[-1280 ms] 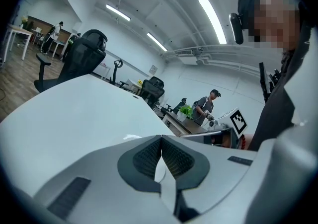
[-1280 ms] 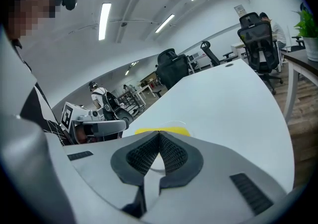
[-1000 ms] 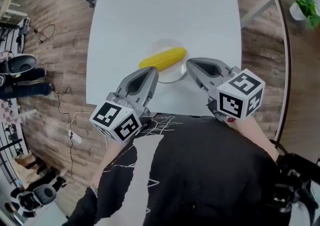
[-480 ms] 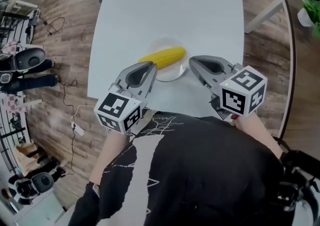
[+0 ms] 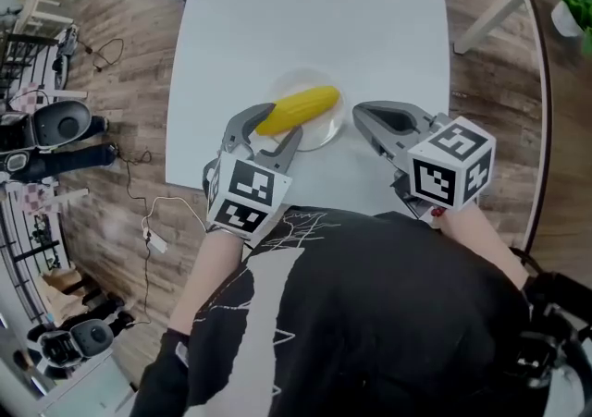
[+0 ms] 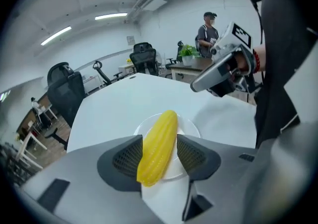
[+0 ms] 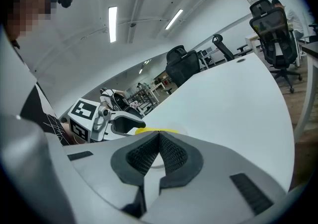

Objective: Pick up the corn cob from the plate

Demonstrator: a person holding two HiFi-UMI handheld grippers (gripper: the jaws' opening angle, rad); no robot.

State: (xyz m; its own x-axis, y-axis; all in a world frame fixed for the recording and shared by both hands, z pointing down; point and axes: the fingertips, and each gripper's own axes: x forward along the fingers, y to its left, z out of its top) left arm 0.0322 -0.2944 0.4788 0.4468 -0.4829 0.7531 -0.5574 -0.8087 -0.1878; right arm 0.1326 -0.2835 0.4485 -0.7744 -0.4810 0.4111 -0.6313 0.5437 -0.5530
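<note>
Straddled corn (image 5: pixel 298 110) on plate (image 5: pixel 326 136), frame centre, with left gripper (image 5: pixel 285 121) just opened wide, no pinch yet, right gripper (image 5: pixel 363 115) pressed together at right; needed to squeeze, then lift.

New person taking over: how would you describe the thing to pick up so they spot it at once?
Find the long white table, then the small round white plate near the person's edge of it. The corn cob lies slantwise across that plate, the only yellow thing on the table.
</note>
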